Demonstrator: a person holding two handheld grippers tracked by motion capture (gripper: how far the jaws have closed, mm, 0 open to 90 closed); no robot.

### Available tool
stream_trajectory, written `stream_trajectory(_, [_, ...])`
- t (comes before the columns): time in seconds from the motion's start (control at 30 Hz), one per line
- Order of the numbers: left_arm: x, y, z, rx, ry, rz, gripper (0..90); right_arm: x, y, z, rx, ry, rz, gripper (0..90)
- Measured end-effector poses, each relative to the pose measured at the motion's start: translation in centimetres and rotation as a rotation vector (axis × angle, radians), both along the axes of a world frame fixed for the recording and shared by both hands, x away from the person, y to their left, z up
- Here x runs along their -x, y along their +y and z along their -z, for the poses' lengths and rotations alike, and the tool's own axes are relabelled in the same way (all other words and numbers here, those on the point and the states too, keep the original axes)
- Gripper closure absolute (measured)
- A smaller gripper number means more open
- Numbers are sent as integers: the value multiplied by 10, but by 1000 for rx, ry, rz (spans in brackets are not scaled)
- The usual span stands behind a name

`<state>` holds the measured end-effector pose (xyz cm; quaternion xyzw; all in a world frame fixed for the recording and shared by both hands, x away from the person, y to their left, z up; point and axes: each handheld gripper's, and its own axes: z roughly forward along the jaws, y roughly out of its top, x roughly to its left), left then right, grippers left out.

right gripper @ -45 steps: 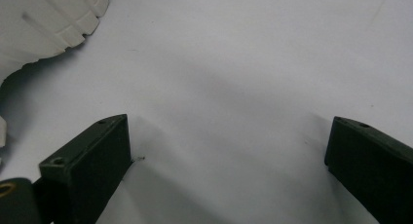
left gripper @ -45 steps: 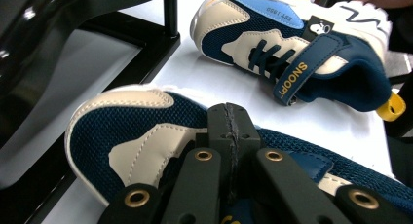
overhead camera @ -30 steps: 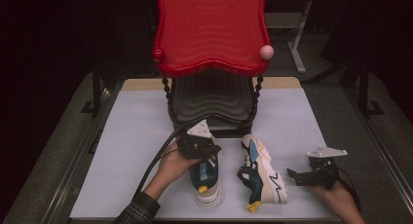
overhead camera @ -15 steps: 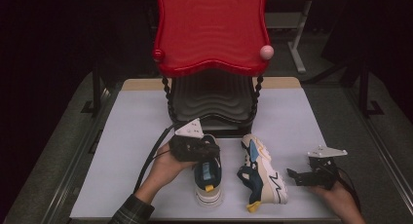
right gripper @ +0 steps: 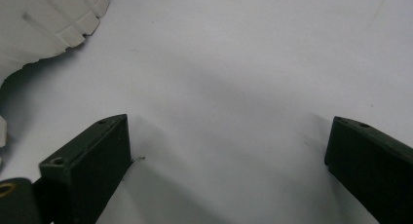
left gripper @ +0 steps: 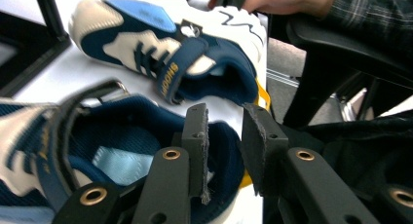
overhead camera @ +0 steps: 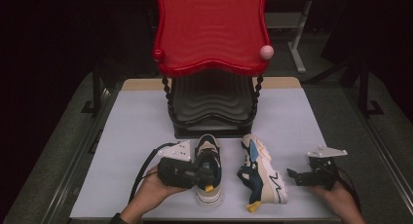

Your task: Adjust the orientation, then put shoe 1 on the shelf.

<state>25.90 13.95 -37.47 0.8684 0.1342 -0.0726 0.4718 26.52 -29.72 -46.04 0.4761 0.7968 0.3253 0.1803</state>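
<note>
Navy-and-cream sneaker (overhead camera: 208, 171) stands upright on the white table (overhead camera: 122, 136), moved closer to the red-and-black two-tier shoe rack (overhead camera: 212, 63) than half a second ago; the left gripper (overhead camera: 204, 174) reaches into its collar. A second sneaker (overhead camera: 260, 175) lies tipped beside it.

The left gripper view shows narrowly parted jaws straddling the heel collar (left gripper: 229, 151), and "SNOONS" on the other shoe's strap (left gripper: 170, 78).

In the right gripper view, the right gripper (right gripper: 226, 151) gapes wide over bare table.

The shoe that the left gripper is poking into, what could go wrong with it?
The left gripper has one jaw inside the upright shoe, but the jaws are apart around its heel rim, so it could slip. Moving it might bump the tipped shoe close beside it, or the black rack just behind.
</note>
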Motion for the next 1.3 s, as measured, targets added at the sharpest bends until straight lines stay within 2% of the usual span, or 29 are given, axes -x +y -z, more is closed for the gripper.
stream_trajectory(0.07, [1, 0, 2, 8, 12, 9, 758, 0, 0, 0, 0, 0, 0, 21])
stream_trajectory(0.2, [5, -1, -1, -21, -1, 29, 809, 0, 0, 0, 0, 0, 0, 21])
stream_trajectory(0.43, [17, 6, -5, -37, 0, 61, 810, 0, 0, 0, -1, 0, 0, 21])
stream_trajectory(0.47, [19, 7, -5, -35, -14, 54, 798, 0, 0, 0, -1, 0, 0, 21])
stream_trajectory(0.53, [18, 9, -7, -14, -14, 54, 778, 0, 0, 0, -1, 1, 1, 21])
stream_trajectory(0.63, [10, 13, -17, 25, -32, 26, 745, 0, 0, 0, 0, 0, 0, 21])
stream_trajectory(0.77, [-10, 16, -22, 41, -56, -22, 705, 0, 0, 0, 0, 0, 0, 21])
stream_trajectory(0.87, [-27, 14, -15, 27, -56, -54, 661, 0, 0, 0, 0, 1, 0, 21])
stream_trajectory(0.97, [-40, 10, -7, 13, -46, -65, 602, 0, 0, 0, 0, 0, 0, 21])
stream_trajectory(1.0, [-40, 10, -7, 13, -46, -65, 584, 0, 0, 0, 0, 0, 0, 21])
stream_trajectory(1.03, [-46, 7, -1, 5, -37, -72, 573, 0, 0, 0, 0, 0, 0, 22])
stream_trajectory(1.3, [-55, -2, 14, -62, -40, -48, 566, 0, 0, 0, -1, 1, 0, 21])
